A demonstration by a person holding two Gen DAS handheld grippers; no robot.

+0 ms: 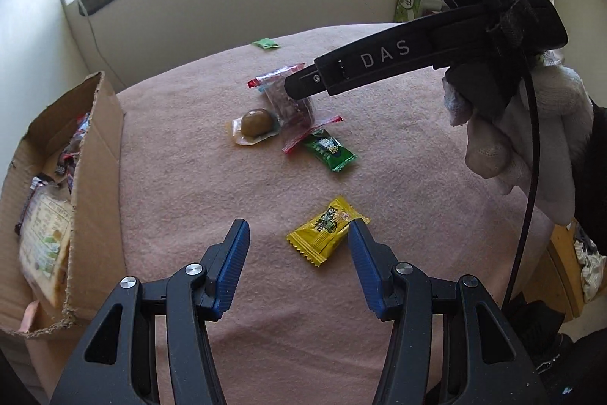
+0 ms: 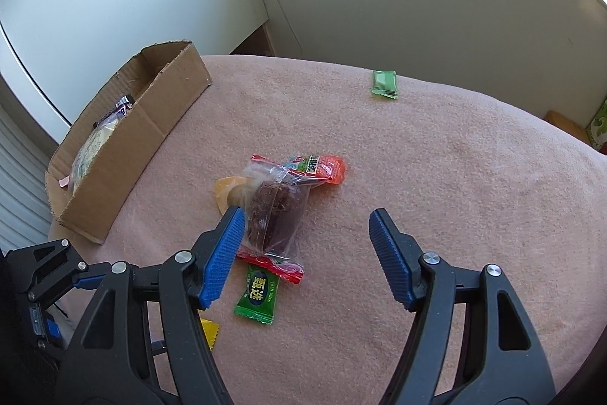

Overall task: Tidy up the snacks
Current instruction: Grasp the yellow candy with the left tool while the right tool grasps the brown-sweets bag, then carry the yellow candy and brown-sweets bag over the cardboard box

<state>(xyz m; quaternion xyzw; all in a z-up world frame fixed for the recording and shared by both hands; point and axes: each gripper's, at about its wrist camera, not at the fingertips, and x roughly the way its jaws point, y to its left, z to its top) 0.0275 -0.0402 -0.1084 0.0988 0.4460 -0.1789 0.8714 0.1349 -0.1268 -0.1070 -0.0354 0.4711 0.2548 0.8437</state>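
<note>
Left tongs and right tongs gape, empty.

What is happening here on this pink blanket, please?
A person with a gripper in each hand is sorting snacks into a cardboard box, which already holds some packets. The left gripper is open, beside a yellow candy packet. The right gripper is open too, near a clear bag with a dark snack in the small pile. Neither holds anything. A light green packet lies alone farther back.
</note>
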